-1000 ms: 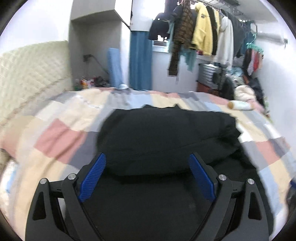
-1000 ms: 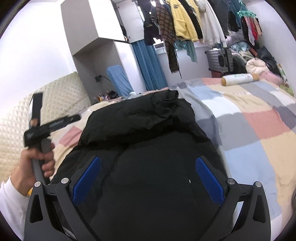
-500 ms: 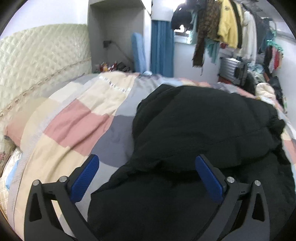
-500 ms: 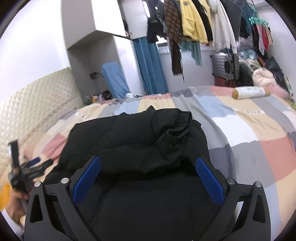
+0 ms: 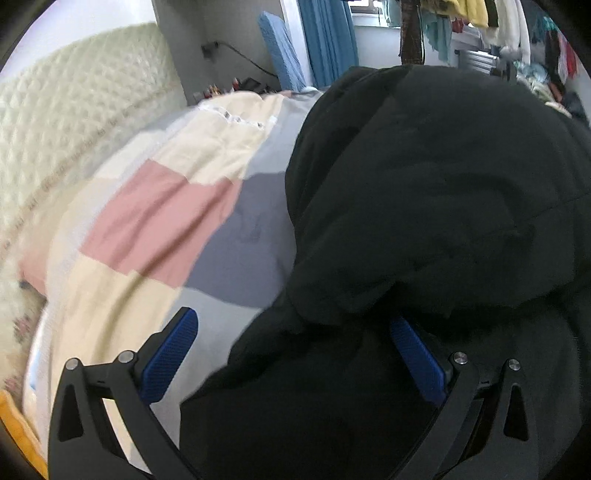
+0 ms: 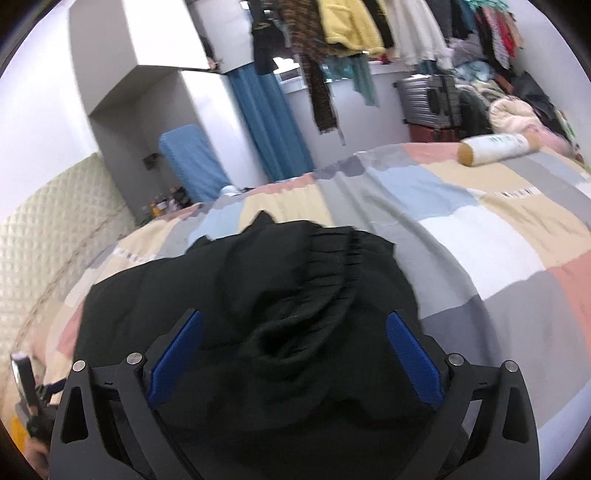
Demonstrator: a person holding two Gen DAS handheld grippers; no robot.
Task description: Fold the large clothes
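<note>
Black padded coat (image 6: 258, 295): lay bunched on patchwork quilt (image 6: 480, 236).
Left gripper (image 5: 291, 354): spread wide, low over coat's edge, gripping nothing.
Right gripper (image 6: 293, 354): wide, just narrowing, pads off fabric.
Around: bottle (image 6: 495, 147) far off; quilted headboard (image 5: 74, 110).

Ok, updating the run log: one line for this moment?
left hand-held gripper: open | right hand-held gripper: open, closing | black jacket: on bed

A black padded jacket (image 6: 258, 295) lies on a bedspread (image 6: 480, 236) checked in pink, cream, grey, pale blue and white. Blue ribbed pads (image 6: 413, 365) line the black gripper fingers, while a blue curtain (image 6: 273, 125) and a yellow fleece (image 6: 347, 26) hang behind a cream quilted headboard (image 5: 74, 122).
</note>
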